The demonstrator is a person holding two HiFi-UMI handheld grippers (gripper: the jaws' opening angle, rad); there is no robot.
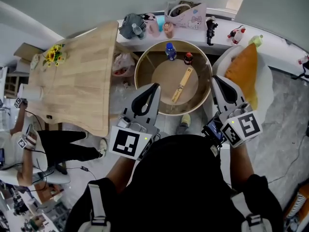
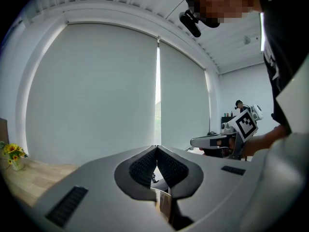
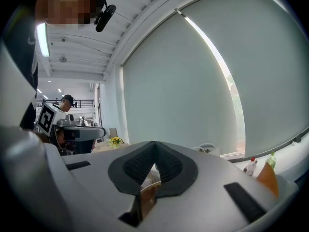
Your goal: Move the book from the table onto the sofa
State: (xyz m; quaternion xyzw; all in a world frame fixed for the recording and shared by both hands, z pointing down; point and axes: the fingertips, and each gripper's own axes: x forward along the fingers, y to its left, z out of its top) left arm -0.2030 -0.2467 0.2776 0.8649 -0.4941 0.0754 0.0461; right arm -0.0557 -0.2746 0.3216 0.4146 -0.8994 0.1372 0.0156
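Note:
A long, narrow tan book [image 1: 182,85] lies on the round brown table [image 1: 145,74], beside a blue bottle [image 1: 170,50] and a dark bottle [image 1: 188,58]. The white sofa chair [image 1: 263,83] with an orange cushion [image 1: 244,69] stands right of that table. My left gripper [image 1: 154,86] is held level over the table's near left rim, its jaws [image 2: 157,149] closed tip to tip with nothing between them. My right gripper [image 1: 214,78] hovers between the table's right rim and the sofa, also shut and empty [image 3: 155,144]. Both point toward the window blinds.
A long wooden table [image 1: 77,76] with yellow flowers [image 1: 53,54] stands at the left. The window sill [image 1: 219,40] carries a paper bag [image 1: 185,13], toys and bottles. A pink bag [image 1: 123,64] lies on the floor by the round table. A seated person [image 1: 29,144] is at far left.

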